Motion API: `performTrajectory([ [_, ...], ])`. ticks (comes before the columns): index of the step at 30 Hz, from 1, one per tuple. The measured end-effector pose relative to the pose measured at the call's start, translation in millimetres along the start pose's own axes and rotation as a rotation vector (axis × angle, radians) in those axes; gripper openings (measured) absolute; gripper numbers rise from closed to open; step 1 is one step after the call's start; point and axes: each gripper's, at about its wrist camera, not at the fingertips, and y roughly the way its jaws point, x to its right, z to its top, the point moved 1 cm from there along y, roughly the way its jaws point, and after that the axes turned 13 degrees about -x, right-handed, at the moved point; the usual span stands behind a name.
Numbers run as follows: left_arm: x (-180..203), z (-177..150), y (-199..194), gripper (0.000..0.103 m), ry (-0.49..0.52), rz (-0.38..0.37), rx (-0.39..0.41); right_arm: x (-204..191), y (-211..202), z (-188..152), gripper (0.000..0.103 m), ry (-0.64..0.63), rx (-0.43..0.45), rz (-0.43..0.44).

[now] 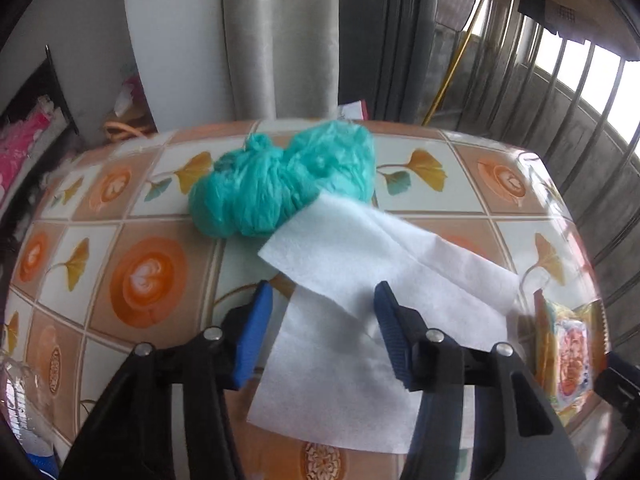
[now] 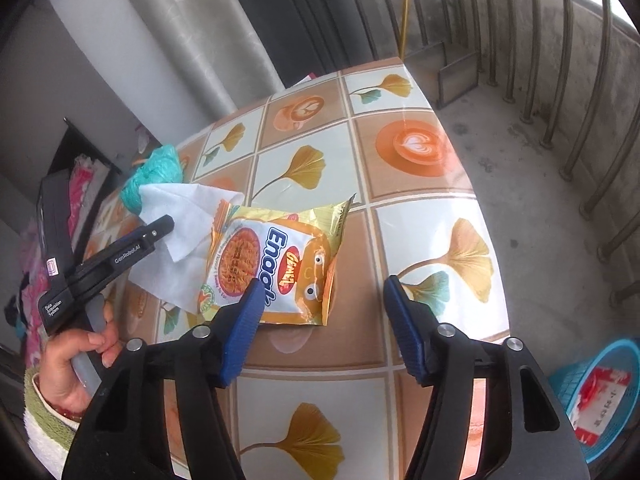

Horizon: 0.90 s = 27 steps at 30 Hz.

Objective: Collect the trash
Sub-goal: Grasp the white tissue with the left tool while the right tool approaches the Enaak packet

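Left wrist view: left gripper (image 1: 322, 316) hangs over the white tissue (image 1: 360, 312) on the counter (image 1: 120, 240), jaws part-open, gripping nothing. Right gripper (image 2: 322, 308), likewise empty, hovers near the snack packet (image 2: 276, 264).

blue basket (image 2: 596, 392) cut off, tissue (image 1: 360, 320) blurred

Two black grippers are seen, each with blue ribbed pads and round silver screws. On the left gripper (image 2: 160, 226), at the left of the right wrist view, white words are printed. The hand (image 2: 80, 364) at the lower left is wrapped by a green and white sleeve (image 2: 42, 420).
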Motion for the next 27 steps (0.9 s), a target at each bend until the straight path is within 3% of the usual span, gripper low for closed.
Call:
performTrajectory([
  [4,6,-2,0,0.034,0.034,0.009,0.006,-3,3,-1,0.041,-0.025,0.004,-0.03],
  [6,14,-3,-1,0.022,0.071,0.027,0.012,-5,4,-1,0.035,-0.038,0.002,-0.041],
  [11,28,-6,-2,0.003,0.14,0.062,0.015,-3,5,-1,0.01,-0.036,-0.022,-0.031],
  [15,29,-16,-5,0.002,0.182,0.092,0.019,1,5,-3,0.004,-0.035,-0.029,-0.023],
  [22,16,-48,-21,0.001,0.173,0.078,0.012,7,0,-15,0.002,-0.016,-0.049,0.03],
  [27,2,-89,-41,0.001,0.157,0.01,0.015,15,-5,-29,0.0,0.006,-0.069,0.082],
])
